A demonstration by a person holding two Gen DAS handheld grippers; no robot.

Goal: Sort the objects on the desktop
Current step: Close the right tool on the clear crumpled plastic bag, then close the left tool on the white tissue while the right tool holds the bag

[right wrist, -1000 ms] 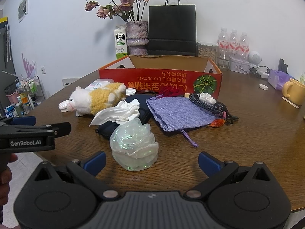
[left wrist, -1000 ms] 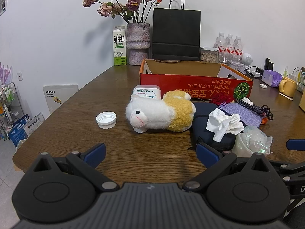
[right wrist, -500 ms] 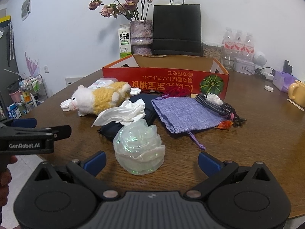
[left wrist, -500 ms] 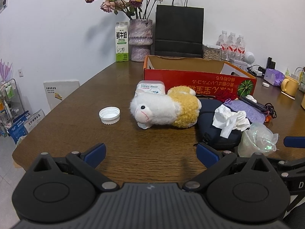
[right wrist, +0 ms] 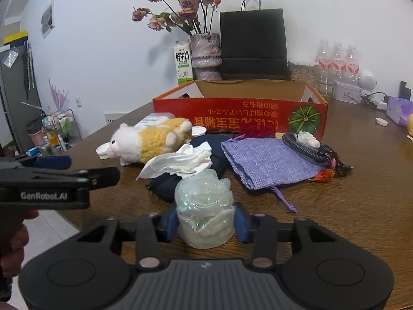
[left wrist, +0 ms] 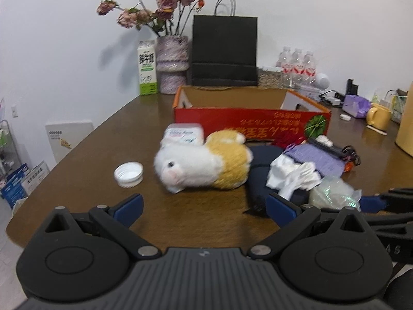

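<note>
A: Left to right across the wooden table (left wrist: 85, 155), what lies there?

B: At far left, a white bottle cap (left wrist: 128, 174), open side up. Next, a plush toy (left wrist: 204, 164), white head and yellow body, lying on its side; behind it and touching it, a white lidded tub (left wrist: 183, 134). Right of the toy, a dark pouch (right wrist: 165, 187) with a crumpled white tissue (right wrist: 180, 161) on top. Farther right, a purple woven bag (right wrist: 268, 164) lying flat, with a coiled black cable (right wrist: 307, 148) at its far right corner. Behind all of these, an open red cardboard box (right wrist: 240, 118).

A: State of the left gripper (left wrist: 204, 206)?

B: Jaws spread wide over bare table, in front of the plush toy; nothing between its blue pads (left wrist: 129, 205).

A: And the right gripper (right wrist: 205, 222)?

B: Jaws closing on a crumpled ball of iridescent clear film (right wrist: 205, 206). The blue pads (right wrist: 170, 222) press its lower sides, left and right. The film stands on the table, just in front of the dark pouch and tissue.

A: What else shows at left in the right wrist view?

B: The left gripper's side, and part of a hand (right wrist: 11, 253) at the edge
</note>
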